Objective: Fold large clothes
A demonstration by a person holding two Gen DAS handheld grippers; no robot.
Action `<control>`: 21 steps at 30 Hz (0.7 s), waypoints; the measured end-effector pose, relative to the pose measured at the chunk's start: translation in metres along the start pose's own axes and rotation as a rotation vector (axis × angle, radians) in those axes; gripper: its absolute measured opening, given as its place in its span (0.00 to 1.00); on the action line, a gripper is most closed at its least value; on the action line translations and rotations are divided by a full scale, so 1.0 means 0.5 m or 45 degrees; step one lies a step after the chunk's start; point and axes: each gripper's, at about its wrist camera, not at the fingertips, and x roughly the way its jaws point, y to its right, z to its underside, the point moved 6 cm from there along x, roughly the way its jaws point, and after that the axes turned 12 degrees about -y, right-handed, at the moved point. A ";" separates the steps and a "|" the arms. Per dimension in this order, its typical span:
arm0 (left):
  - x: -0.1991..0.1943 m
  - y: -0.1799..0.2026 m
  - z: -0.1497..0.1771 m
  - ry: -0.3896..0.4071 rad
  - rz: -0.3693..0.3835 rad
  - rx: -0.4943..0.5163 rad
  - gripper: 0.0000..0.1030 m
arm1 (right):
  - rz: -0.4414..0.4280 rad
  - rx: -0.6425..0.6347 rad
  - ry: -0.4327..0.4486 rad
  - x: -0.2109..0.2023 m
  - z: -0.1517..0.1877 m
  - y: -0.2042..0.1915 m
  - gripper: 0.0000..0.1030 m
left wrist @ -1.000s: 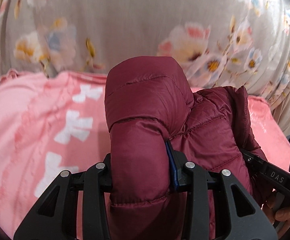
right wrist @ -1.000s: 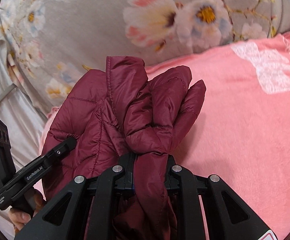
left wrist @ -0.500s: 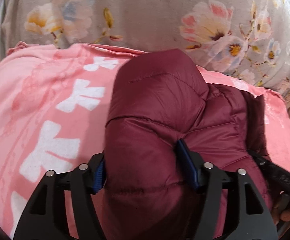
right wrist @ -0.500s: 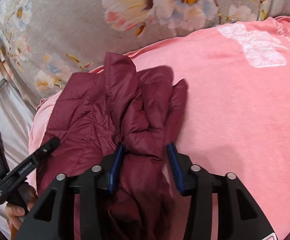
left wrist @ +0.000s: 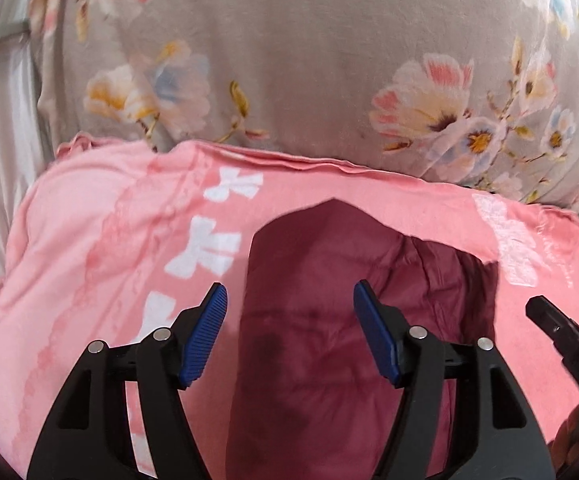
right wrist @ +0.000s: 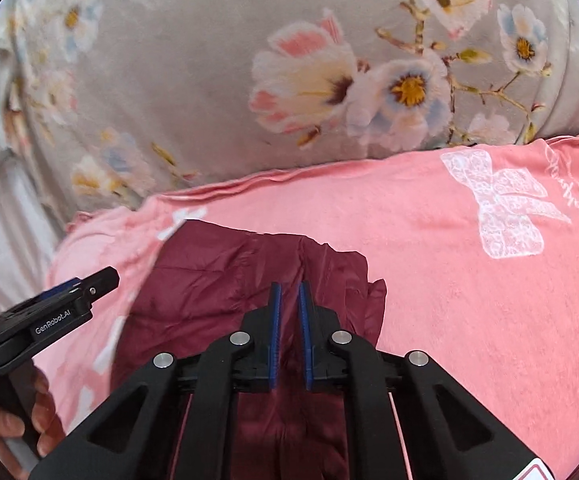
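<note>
Soft even daylight, no glare. Fisheye bends edges, dark vignette corners. Slight motion blur on jacket (left wrist: 329, 340); faint shadows beneath.

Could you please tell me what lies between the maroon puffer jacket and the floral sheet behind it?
A strip of pink blanket separates the maroon puffer jacket from the floral sheet; nothing else lies on it. Both wrist views show this.

Maroon quilted jacket (left wrist: 329, 340) on pink blanket (left wrist: 89, 260) with white bows; beyond the blanket, grey sheet (left wrist: 289, 60) with seemingly pink-cream flowers.
</note>
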 end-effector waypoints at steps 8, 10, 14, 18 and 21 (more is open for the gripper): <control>0.143 0.000 -0.017 -0.161 -0.064 -0.053 0.61 | 0.126 0.090 -0.111 0.128 0.024 0.058 0.04; 0.174 -0.005 -0.003 -0.181 -0.076 -0.050 0.62 | 0.116 0.095 -0.125 0.150 0.038 0.071 0.01; 0.200 -0.007 0.016 -0.173 -0.044 -0.051 0.66 | 0.106 0.075 -0.112 0.173 0.056 0.078 0.00; 0.213 -0.007 0.026 -0.146 -0.028 -0.052 0.69 | 0.106 0.058 -0.087 0.184 0.072 0.082 0.00; 0.220 -0.004 0.032 -0.128 -0.032 -0.050 0.71 | 0.093 0.063 -0.094 0.190 0.075 0.085 0.00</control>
